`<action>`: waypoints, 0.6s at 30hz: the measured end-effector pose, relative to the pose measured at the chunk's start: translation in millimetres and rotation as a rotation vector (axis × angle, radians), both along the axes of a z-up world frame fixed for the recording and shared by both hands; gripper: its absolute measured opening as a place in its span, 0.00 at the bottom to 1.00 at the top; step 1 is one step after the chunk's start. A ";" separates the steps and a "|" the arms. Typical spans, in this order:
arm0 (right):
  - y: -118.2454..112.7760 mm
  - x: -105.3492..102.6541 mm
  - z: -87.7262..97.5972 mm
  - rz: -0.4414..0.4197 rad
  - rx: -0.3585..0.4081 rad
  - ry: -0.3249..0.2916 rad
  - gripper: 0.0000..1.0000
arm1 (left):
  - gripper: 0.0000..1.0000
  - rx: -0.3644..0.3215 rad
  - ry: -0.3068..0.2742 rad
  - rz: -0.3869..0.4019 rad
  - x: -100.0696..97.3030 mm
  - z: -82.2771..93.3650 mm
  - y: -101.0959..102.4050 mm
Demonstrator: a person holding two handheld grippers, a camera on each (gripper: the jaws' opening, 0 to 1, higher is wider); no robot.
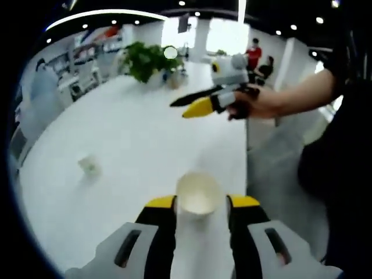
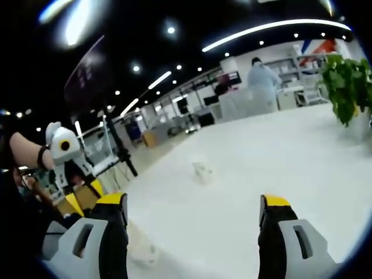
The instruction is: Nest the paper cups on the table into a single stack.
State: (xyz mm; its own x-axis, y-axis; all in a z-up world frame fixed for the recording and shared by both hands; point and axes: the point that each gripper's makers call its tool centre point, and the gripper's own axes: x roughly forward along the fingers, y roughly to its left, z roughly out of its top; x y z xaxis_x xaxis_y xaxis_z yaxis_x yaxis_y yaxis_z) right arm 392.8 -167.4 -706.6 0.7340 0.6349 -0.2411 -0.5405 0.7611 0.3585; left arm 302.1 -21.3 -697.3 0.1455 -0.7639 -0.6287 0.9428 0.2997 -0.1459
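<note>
A leafy potted plant (image 1: 148, 61) stands at the far end of the smooth white bench (image 1: 133, 145), with nothing between it and the small paper cup (image 1: 88, 165) that sits alone well short of the plant. The left hand-held gripper (image 1: 200, 203) is clamped on a round, open-mouthed white paper cup (image 1: 199, 195) between its yellow-tipped jaws. The right hand-held gripper (image 2: 192, 206) is spread wide and holds nothing, the lone cup (image 2: 202, 172) lying ahead of its jaws, toward the plant (image 2: 347, 81).

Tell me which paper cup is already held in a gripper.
The cup between the left gripper jaws, its open mouth facing the camera. The other cup sits alone farther out on the white table, untouched.
</note>
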 end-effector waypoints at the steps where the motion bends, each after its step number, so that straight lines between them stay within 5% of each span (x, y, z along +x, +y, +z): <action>1: 0.5 -0.1 0.0 0.002 -0.001 0.000 0.92 | 0.34 -0.026 0.001 0.027 1.9 3.1 0.3; 10: 4.0 -2.7 1.1 0.024 -0.013 -0.008 0.93 | 0.47 -0.260 0.010 0.318 35.2 30.4 15.7; 18: 1.9 -4.4 -4.9 0.040 -0.034 0.015 0.92 | 0.57 -0.302 -0.039 0.368 40.4 36.7 27.6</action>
